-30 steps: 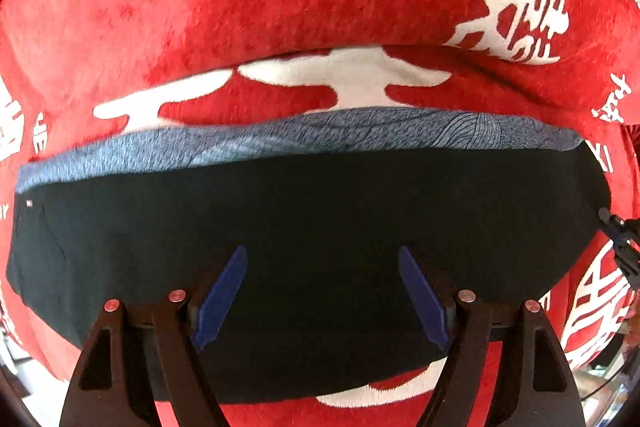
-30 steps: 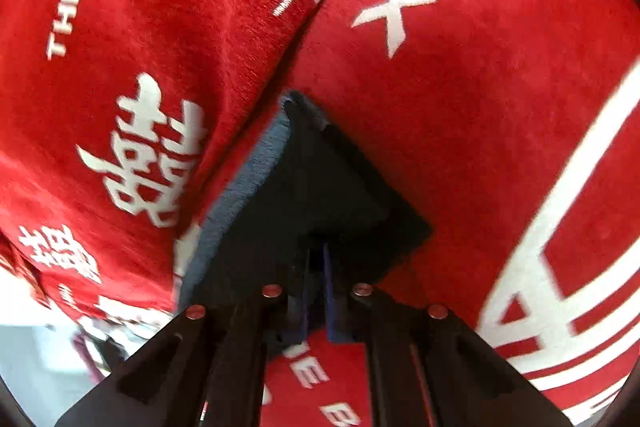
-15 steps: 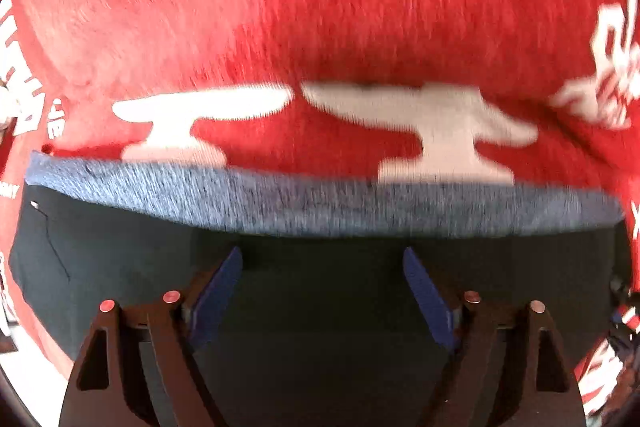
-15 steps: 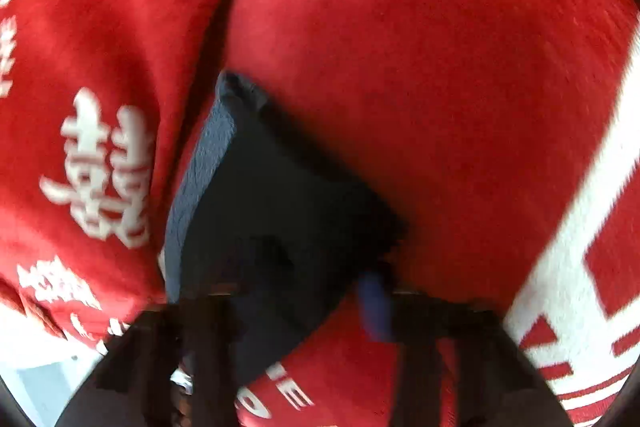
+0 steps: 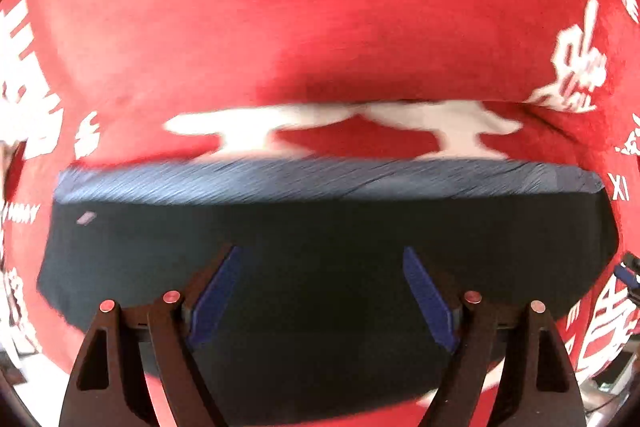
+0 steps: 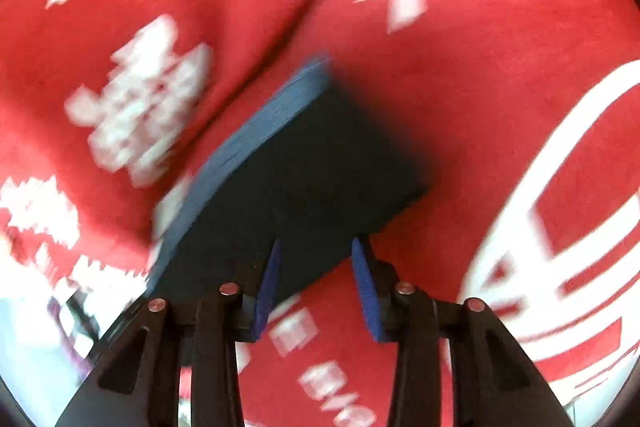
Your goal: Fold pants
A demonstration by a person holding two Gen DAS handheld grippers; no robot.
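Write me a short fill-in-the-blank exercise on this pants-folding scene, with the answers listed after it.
1. The folded pants lie on a blanket whose main colour is ____.
2. The left gripper hangs over the pants with its jaws ____.
3. The right gripper has just been opening; its pads are the colour ____.
4. The blanket's printed characters are ____.

Missing words: red; open; blue; white
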